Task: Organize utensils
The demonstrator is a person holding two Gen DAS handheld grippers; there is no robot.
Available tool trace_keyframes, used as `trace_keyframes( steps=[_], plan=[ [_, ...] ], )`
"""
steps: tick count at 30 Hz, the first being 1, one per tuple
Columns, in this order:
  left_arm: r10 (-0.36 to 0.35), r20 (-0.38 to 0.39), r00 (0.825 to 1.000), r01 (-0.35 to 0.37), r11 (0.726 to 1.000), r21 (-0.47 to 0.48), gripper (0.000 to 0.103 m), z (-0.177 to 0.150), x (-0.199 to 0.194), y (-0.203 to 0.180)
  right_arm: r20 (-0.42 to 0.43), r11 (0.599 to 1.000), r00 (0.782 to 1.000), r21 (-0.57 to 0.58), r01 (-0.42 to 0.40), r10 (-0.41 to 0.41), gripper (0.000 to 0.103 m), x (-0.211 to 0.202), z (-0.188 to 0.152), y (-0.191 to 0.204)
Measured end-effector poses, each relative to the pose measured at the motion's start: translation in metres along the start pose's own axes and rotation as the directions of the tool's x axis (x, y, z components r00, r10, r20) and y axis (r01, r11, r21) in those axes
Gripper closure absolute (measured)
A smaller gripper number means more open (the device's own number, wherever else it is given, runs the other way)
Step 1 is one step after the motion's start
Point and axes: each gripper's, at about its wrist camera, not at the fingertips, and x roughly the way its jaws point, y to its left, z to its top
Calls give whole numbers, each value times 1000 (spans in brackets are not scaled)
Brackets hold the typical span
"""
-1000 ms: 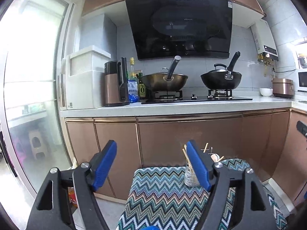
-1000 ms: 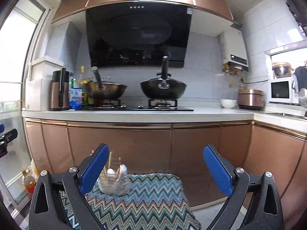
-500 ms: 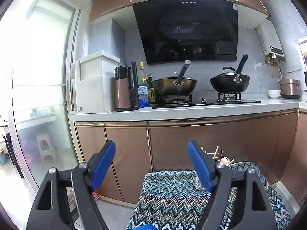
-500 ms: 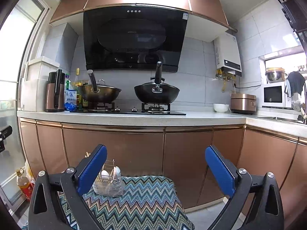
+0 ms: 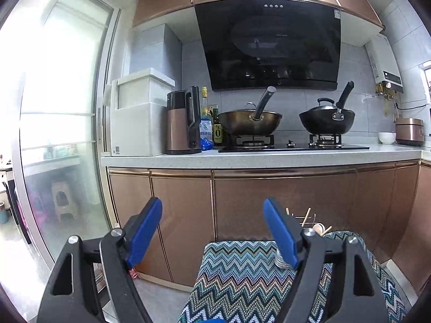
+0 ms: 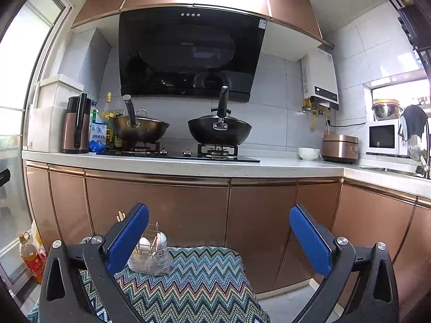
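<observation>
A clear utensil holder (image 6: 150, 255) with a wire rack stands at the far left of a zigzag-patterned cloth (image 6: 194, 288). It holds white spoons (image 6: 144, 243) and wooden chopsticks. My right gripper (image 6: 219, 238) is open and empty, raised above the cloth, its left finger in front of the holder. My left gripper (image 5: 212, 231) is open and empty, raised over the cloth's near left edge (image 5: 242, 274). In the left wrist view the holder (image 5: 309, 222) is mostly hidden behind the right finger; only chopstick tips and a spoon show.
Copper cabinets (image 6: 188, 210) and a white counter (image 6: 188, 165) lie behind the cloth, with two woks (image 6: 219, 132) on a hob, a kettle (image 5: 183, 123), bottles and a rice cooker (image 6: 340, 148). A glass door (image 5: 59, 134) is on the left. An oil bottle (image 6: 29, 255) stands on the floor.
Both grippers have tilted upward and drawn back slightly; the holder and cloth sit lower in both views. The left view has swung left. Both grippers stay open.
</observation>
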Motion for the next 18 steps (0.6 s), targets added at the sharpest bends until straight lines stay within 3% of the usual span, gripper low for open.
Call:
trace_keyframes(
  steps=[18],
  plan=[
    [24,6,1000,-24,1000,-18,26,-1,1,10,12,999,1000,-22,26,-26,0,-3,0,1]
  ],
)
